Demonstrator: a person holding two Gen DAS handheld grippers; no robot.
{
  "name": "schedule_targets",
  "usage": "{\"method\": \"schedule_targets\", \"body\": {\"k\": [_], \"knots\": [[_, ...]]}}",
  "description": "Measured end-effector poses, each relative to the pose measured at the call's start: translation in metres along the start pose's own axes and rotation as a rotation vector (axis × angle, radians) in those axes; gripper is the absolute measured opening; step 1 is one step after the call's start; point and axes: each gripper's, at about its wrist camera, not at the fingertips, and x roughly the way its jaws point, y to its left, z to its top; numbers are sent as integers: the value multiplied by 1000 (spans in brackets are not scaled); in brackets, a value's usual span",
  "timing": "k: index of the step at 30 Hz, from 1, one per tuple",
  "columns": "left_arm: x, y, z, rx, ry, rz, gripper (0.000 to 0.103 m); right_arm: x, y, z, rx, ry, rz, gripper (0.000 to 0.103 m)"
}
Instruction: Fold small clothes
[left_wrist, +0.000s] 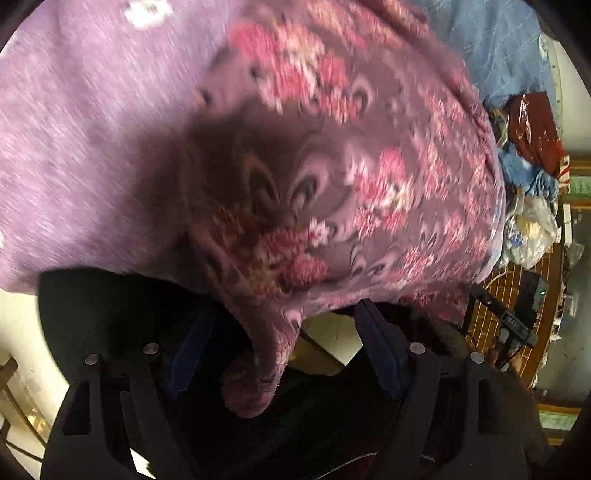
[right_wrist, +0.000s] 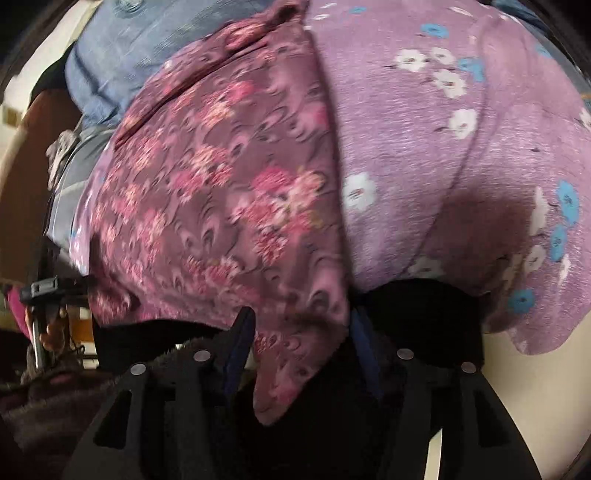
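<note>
Left wrist view is filled by a dark mauve floral cloth, patterned with pink blossoms and blurred by motion. Its lower corner hangs down between the two blue-padded fingers of the left gripper. The jaws stand spread, with clear space on both sides of the hanging corner, so they pinch nothing. To the left of the floral cloth lies a lighter heathered purple fabric, which the floral cloth overlaps. Above and to the right of the floral cloth a blue garment shows, and farther right of it a heap of plastic bags and a dark red shiny wrapper sit on a surface I cannot identify.

In the right wrist view the same dark floral cloth fills the left and centre, and one of its corners droops between the fingers of the right gripper. These jaws also stand apart. The cloth brushes close to the right finger, but whether it touches is hard to tell through the blur. To the right of the floral cloth spreads the lighter purple fabric, here showing white and blue flowers. Above and to the left of the floral cloth lies the blue garment.
</note>
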Motion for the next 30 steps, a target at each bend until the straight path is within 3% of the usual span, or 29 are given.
{"method": "schedule_targets", "body": {"k": [3,5,8,10,11,15,20,25,30], "knots": [[8,-5,-2,21,-3,41,70,5,11,-6,-49,50,31,62],[12,-5,-3,36,-3,49,40,11,21,-13,-98,101,37,62],[19,1,-3,25,18,42,9,19,33,-21,-149,152,41,61],[19,4,-3,12,13,29,6,23,40,-25,-184,155,1,35],[17,5,-3,13,5,11,3,26,41,-25,-195,167,-17,4],[-12,-2,-5,66,-73,-123,3,15,40,-22,-190,88,-30,4],[-49,-15,7,119,-190,-230,3,-26,47,-5,-200,-76,62,4],[-66,-18,40,77,-265,-338,3,-55,57,22,-212,-211,137,4],[-74,-26,79,3,-334,-396,3,-77,60,58,-156,-340,243,4]]}}
